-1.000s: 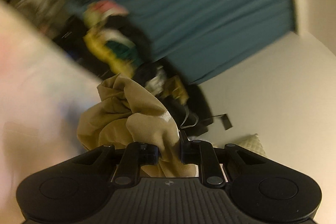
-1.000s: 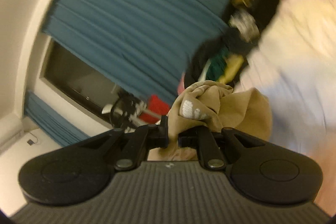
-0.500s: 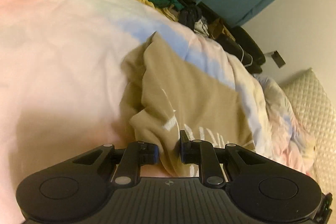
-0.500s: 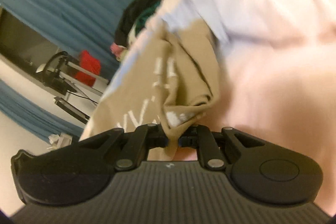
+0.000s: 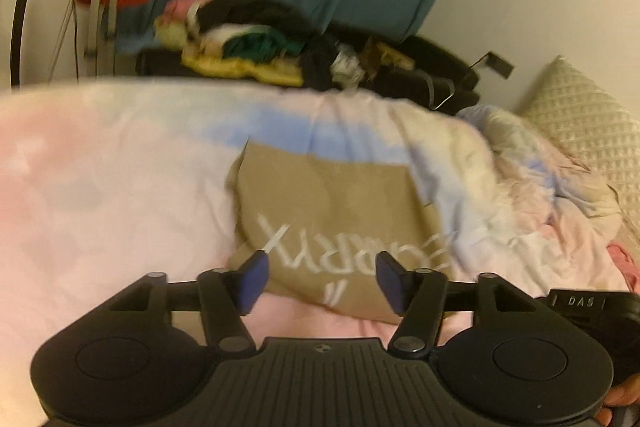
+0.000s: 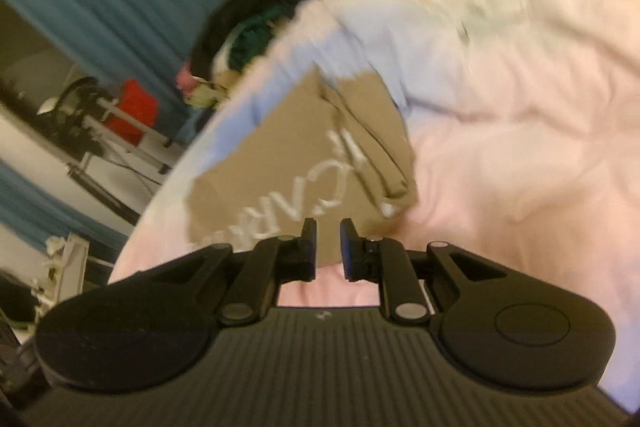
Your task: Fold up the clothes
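- Below my fingers is a bed (image 5: 100, 167) covered by a soft duvet (image 6: 520, 107) in pale pink, with blue and cream patches.
- A tan garment (image 5: 332, 203) with white lettering lies flat on the duvet, near me; from my right side (image 6: 300, 155) one edge shows a folded-over strip.
- To the right the duvet bunches into rumpled folds (image 5: 532, 179).
- A quilted cream pillow (image 5: 584, 123) sits at the bed's far right, against the wall.
- A heap of mixed clothes (image 5: 256, 47), black, yellow, green and pink, lies along the far edge; whether it rests on the bed I cannot tell.
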`<act>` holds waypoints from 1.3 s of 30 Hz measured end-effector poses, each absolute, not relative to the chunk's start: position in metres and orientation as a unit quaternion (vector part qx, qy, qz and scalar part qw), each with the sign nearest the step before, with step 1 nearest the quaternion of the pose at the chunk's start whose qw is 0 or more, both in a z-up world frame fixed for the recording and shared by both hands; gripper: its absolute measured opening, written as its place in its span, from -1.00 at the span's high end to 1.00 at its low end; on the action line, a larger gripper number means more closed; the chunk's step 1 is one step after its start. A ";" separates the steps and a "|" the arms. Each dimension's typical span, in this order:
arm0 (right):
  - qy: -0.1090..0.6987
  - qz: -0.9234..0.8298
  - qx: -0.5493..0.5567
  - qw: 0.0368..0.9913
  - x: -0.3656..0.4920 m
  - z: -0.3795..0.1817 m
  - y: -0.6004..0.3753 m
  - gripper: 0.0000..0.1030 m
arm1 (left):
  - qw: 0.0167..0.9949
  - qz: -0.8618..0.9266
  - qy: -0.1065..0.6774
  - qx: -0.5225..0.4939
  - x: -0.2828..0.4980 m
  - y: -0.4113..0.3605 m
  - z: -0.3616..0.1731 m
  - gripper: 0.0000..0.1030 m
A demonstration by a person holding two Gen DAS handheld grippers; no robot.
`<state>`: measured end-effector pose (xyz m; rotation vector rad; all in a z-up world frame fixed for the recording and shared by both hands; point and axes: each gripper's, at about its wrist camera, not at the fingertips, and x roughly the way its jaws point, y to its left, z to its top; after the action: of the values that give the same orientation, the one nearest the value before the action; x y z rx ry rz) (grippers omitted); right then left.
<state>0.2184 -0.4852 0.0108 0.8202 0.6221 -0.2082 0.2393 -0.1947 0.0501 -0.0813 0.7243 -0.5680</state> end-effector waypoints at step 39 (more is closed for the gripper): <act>0.111 -0.103 0.178 0.972 0.050 0.046 -0.369 -0.87 | 0.961 -0.224 0.159 0.027 -0.017 -0.094 0.101 -0.99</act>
<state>0.0501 -0.3686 0.0456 0.3593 0.2250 -0.2088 -0.0169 -0.0941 0.1009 0.0542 0.3230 -0.4530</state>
